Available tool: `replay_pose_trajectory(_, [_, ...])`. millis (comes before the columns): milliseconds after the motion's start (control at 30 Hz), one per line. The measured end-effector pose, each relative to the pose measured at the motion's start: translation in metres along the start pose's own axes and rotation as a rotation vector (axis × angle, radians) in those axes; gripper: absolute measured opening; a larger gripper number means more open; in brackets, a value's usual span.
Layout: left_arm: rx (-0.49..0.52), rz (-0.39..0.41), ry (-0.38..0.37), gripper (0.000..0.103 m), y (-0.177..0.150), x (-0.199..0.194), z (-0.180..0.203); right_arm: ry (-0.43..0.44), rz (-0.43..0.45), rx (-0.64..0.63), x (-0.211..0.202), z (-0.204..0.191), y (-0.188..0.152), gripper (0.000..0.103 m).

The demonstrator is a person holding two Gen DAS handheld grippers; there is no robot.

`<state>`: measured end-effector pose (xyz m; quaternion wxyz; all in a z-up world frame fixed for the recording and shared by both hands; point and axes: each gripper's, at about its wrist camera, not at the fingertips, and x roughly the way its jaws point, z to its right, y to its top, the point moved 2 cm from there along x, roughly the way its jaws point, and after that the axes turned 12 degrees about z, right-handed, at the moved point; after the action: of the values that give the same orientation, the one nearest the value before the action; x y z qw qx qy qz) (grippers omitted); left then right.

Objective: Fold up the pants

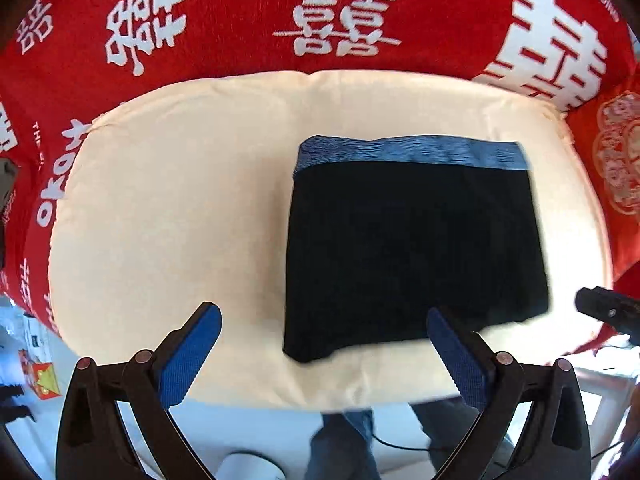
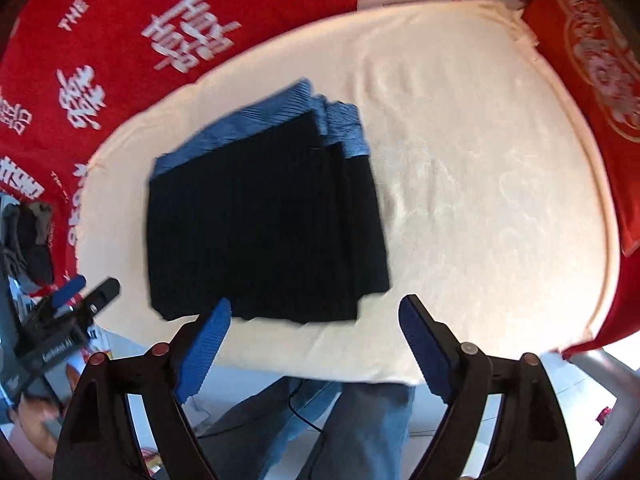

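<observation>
Black pants [image 1: 408, 248] with a blue waistband [image 1: 408, 150] lie folded into a flat rectangle on a cream cushion [image 1: 180, 200]. My left gripper [image 1: 322, 312] hangs open above the cushion's near edge, nothing between its blue pads, and the pants' near left corner shows beyond its gap. The right wrist view shows the folded pants [image 2: 264, 232] left of centre on the cushion [image 2: 480, 200], layered edges on their right side. My right gripper [image 2: 316, 302] is open and empty above the pants' near edge. Each gripper appears at the rim of the other's view: right gripper [image 1: 604, 310], left gripper [image 2: 76, 292].
A red cloth [image 1: 240, 20] with white characters lies under and behind the cushion. A red patterned pillow [image 2: 592, 60] sits at the right. Dark clothes [image 2: 32, 236] lie in a pile at the left. A person's jeans-clad legs [image 2: 360, 420] stand at the near edge.
</observation>
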<state>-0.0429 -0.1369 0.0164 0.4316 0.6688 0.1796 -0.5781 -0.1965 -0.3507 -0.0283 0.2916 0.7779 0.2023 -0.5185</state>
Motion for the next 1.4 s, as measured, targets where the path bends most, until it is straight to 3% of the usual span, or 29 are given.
replay_pose_trajectory(133, [0.011, 0.028, 0.013, 0.103, -0.001, -0.038, 0.0, -0.039, 0.027, -0.001, -0.029, -0.02, -0.014, 0.094])
replay_pose_trajectory(300, [-0.017, 0.002, 0.004, 0.103, -0.001, -0.06, -0.011, -0.086, 0.028, -0.02, -0.054, -0.045, -0.024, 0.094])
replay_pose_trajectory(567, [0.006, 0.102, 0.032, 0.103, -0.001, -0.09, -0.01, -0.095, 0.017, -0.096, -0.082, -0.061, -0.029, 0.094])
replay_pose_trajectory(833, [-0.009, 0.06, 0.041, 0.103, -0.005, -0.087, 0.006, -0.091, -0.002, -0.111, -0.085, -0.048, -0.025, 0.094])
replay_pose_trajectory(1400, [-0.012, 0.046, 0.044, 0.103, -0.011, -0.089, 0.017, -0.099, -0.005, -0.14, -0.085, -0.042, -0.024, 0.094])
